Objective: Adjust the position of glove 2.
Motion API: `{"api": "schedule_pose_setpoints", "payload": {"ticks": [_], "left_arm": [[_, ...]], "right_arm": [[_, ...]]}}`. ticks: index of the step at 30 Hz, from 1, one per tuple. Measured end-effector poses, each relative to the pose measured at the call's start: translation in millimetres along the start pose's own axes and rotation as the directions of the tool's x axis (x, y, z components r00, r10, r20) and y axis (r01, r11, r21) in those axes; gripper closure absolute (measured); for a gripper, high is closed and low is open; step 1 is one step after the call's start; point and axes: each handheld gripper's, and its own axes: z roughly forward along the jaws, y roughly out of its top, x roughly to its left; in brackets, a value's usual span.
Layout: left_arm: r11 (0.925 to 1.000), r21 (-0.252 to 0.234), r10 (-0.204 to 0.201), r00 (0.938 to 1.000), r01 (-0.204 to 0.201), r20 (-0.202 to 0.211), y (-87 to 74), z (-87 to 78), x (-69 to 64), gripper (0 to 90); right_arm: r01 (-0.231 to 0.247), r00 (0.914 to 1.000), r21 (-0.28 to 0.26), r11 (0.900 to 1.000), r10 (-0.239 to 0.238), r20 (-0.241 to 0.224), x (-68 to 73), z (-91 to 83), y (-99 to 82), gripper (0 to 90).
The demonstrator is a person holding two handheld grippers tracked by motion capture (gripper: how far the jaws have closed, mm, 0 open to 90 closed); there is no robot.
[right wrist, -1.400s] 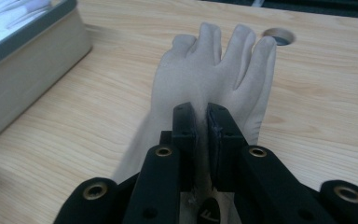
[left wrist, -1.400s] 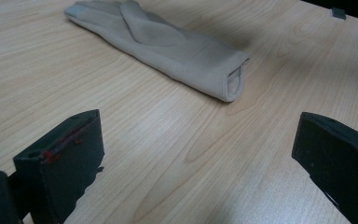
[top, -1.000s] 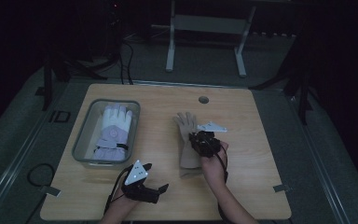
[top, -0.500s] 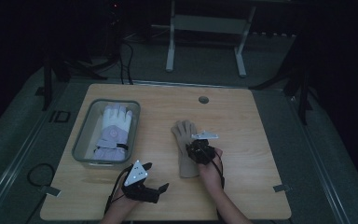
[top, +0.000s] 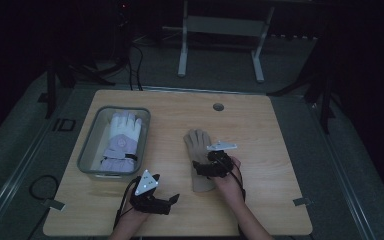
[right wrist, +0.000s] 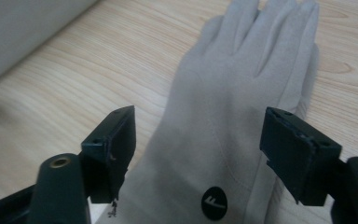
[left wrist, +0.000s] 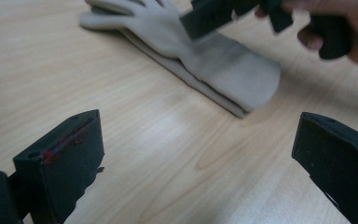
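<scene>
Nearest the person, the left gripper (top: 172, 199) rests low over bare wood at the front of the table (top: 280, 150), its jaws wide apart with nothing between them; it looks parked out of the way, aimed across the table toward the work, perhaps ready to help; a little farther in, the right gripper (top: 200, 169) hovers over the wrist end of a beige glove (top: 199, 145), which lies flat on the table near its middle, palm down and fingers pointing away from the person; the right jaws have just been opening and now stand spread on either side of the cuff, above it and not pressing, so the glove looks freshly laid down or released; in the right gripper view a small round black logo (right wrist: 214, 201) sits on the cuff between the jaws; farther left, a clear plastic bin (top: 91, 145) holds a white and lilac glove (top: 122, 137), probably the place for sorted gloves; beyond the table the floor is dark, with metal stand legs (top: 220, 45) at the back.
</scene>
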Motion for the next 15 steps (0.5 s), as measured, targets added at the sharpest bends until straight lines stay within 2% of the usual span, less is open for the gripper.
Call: {"api": "schedule_pose_setpoints", "payload": {"ticks": [3, 4, 5, 8, 10, 12, 13, 15], "left_arm": [[0.9999, 0.017, 0.003, 1.0, -0.003, 0.003, -0.2, 2.4, -1.5, 2.4], [0.9998, 0.02, 0.006, 1.0, -0.006, -0.003, -0.2, 2.7, -1.9, 2.4], [0.9998, 0.019, 0.007, 1.0, -0.007, -0.002, -0.2, 2.8, -2.1, 2.5], [0.9996, 0.028, 0.005, 0.9999, -0.006, 0.01, -0.2, 3.1, -1.9, 3.9], [0.9995, 0.028, 0.012, 0.9997, -0.013, 0.02, -0.1, 3.4, -2.4, 4.9], [0.9993, 0.029, 0.022, 0.9994, -0.023, 0.029, 0.4, 4.0, -3.3, 5.2], [0.9992, 0.031, 0.023, 0.9993, -0.024, 0.03, 0.6, 4.5, -3.5, 5.2], [0.9991, 0.028, 0.032, 0.999, -0.033, 0.033, 1.0, 5.4, -4.4, 5.1]], "right_arm": [[-0.003, 0.9988, -0.018, 0.9998, 0.003, -0.049, -3.2, -7.4, 0.7, 17.2], [0.002, 0.9987, -0.024, 0.9997, -0.004, -0.051, -4.3, -9.3, 0.4, 14.6], [0.023, 0.9985, -0.02, 0.9995, -0.024, -0.048, -4.9, -10.8, 0.2, 13.9], [0.067, 0.9948, -0.054, 0.9963, -0.071, -0.073, -9.3, -14.8, -1.6, 13.7], [0.096, 0.9929, -0.068, 0.993, -0.101, -0.063, -12.3, -17.5, -3.0, 13.8], [0.079, 0.9915, -0.041, 0.996, -0.083, -0.1, -16.9, -19.3, -3.6, 14.5], [0.071, 0.9923, -0.007, 0.9975, -0.071, -0.101, -18.7, -20.1, -3.6, 15.2], [0.056, 0.9925, -0.005, 0.9984, -0.056, -0.108, -22.3, -22.6, -5.3, 15.2]]}}
